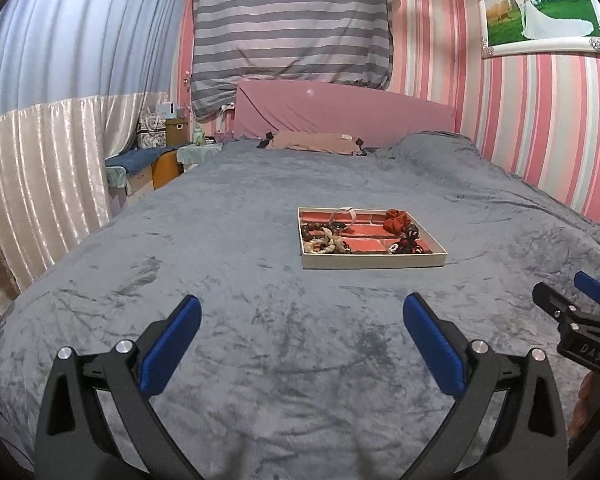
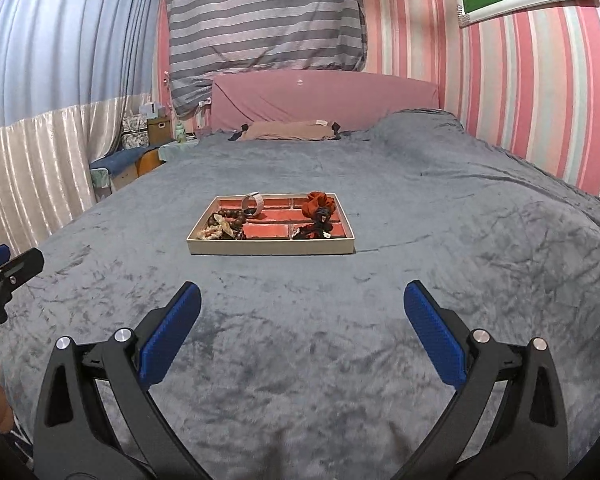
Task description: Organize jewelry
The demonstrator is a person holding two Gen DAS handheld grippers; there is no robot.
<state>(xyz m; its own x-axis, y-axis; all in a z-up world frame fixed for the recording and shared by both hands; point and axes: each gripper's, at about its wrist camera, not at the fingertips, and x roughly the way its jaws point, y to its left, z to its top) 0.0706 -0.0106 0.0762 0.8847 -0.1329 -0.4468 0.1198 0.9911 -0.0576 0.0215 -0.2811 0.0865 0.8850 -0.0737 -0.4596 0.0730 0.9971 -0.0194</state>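
Observation:
A shallow cream tray (image 1: 374, 261) (image 2: 271, 248) with a red brick-pattern bottom lies on the grey bedspread ahead of both grippers. It holds a white band (image 1: 345, 216) (image 2: 253, 202), dark wooden beads (image 1: 315, 232) (image 2: 229, 216), a pale beaded piece (image 1: 325, 245) (image 2: 214, 233), a red scrunchie (image 1: 396, 221) (image 2: 318, 202) and dark pieces (image 1: 406, 243) (image 2: 314, 230). My left gripper (image 1: 302, 310) is open and empty, well short of the tray. My right gripper (image 2: 302, 298) is open and empty, also short of the tray. Each shows at the edge of the other's view.
The grey bedspread (image 1: 260, 320) covers a wide bed. A pink headboard (image 1: 340, 112) and a tan pillow (image 1: 312, 142) are at the far end. A striped wall runs along the right. Curtains and a bedside table (image 1: 160, 160) stand at the left.

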